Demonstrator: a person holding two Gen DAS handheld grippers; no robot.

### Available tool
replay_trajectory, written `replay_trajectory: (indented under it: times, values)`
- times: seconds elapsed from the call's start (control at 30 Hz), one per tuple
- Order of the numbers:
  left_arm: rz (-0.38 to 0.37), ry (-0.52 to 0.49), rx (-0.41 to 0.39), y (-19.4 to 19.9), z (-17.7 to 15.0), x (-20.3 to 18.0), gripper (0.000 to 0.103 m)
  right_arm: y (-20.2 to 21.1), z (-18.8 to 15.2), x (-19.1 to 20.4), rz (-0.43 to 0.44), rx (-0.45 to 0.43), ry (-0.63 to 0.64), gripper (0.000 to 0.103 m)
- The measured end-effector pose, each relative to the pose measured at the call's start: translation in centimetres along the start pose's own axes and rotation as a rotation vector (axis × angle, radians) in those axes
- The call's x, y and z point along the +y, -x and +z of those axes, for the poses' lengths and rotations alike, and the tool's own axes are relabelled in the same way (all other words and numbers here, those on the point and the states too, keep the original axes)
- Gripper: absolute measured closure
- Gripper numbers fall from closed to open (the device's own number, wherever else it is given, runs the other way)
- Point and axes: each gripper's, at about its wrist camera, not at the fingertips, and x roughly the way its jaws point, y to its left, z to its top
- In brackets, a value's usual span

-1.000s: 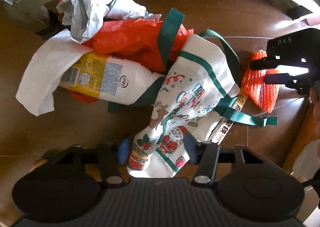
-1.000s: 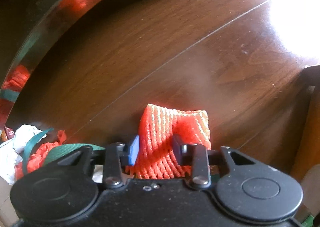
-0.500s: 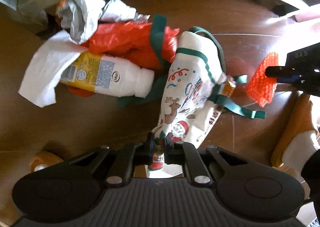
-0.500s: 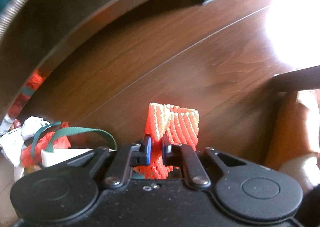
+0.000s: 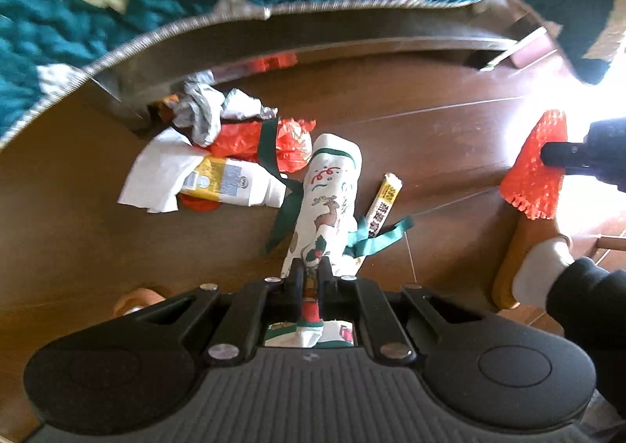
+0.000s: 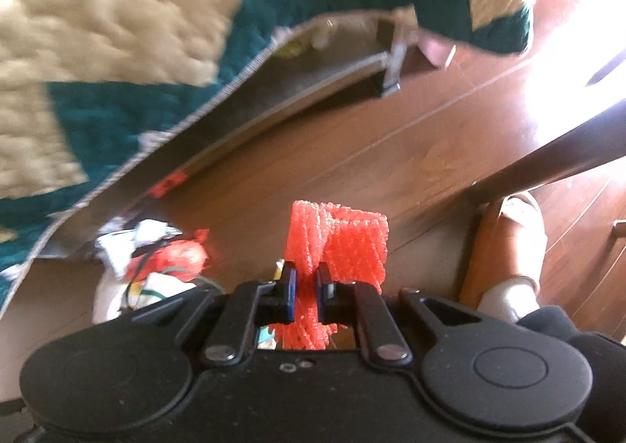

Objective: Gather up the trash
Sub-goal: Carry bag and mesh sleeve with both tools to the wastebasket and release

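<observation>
Left wrist view: we see our left claw point(image 5: 309, 278) clamped on the lower edge of the Christmas-print bag point(image 5: 328, 208), which hangs from it over the wooden floor point(image 5: 430, 138).
Right wrist view: our right claw point(image 6: 307, 292) is pinched shut on the orange foam net point(image 6: 340, 243), lifted clear of the floor.
Trash left: a white-and-yellow bottle point(image 5: 231, 185), white paper point(image 5: 156, 177), crumpled grey wrap point(image 5: 207, 110), orange plastic point(image 5: 289, 142) and a snack wrapper point(image 5: 385, 200) lie in a loose heap near the bag, against the edge of the quilt-covered bed point(image 5: 117, 13).
Step in hand, as we judge it: get the bag's mouth open and drop the net in.
How to do it well: we grip the bag by a single pinch of cloth, so the mouth probably hangs closed; we should raise it until it falls open, then bring the net directly over the opening before we release.
Risk: the green straps point(image 5: 375, 239) trail among the heap and may drag pieces along.
</observation>
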Motion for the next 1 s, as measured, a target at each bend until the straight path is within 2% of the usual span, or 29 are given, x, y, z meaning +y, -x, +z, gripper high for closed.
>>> replay_trajectory:
  times: [0.23, 0.47, 0.77, 1.0]
  values:
    - [0.004, -0.006, -0.131, 7.9, -1.9, -0.7, 0.098, 9.7, -2.2, 0.2, 0.074, -0.112, 0.120, 0.095]
    - [-0.013, -0.033, -0.313, 17.5, -1.6, -3.1, 0.098, 20.2, -2.8, -0.2, 0.130, -0.277, 0.238, 0.095]
    - [-0.073, -0.156, -0.586, 31.1, -0.1, -9.4, 0.098, 34.5, -2.8, -2.3, 0.142, -0.521, 0.375, 0.095]
    - [-0.161, -0.222, -0.744, 40.7, 1.7, -15.9, 0.098, 43.1, -1.9, -4.6, 0.119, -0.703, 0.394, 0.095]
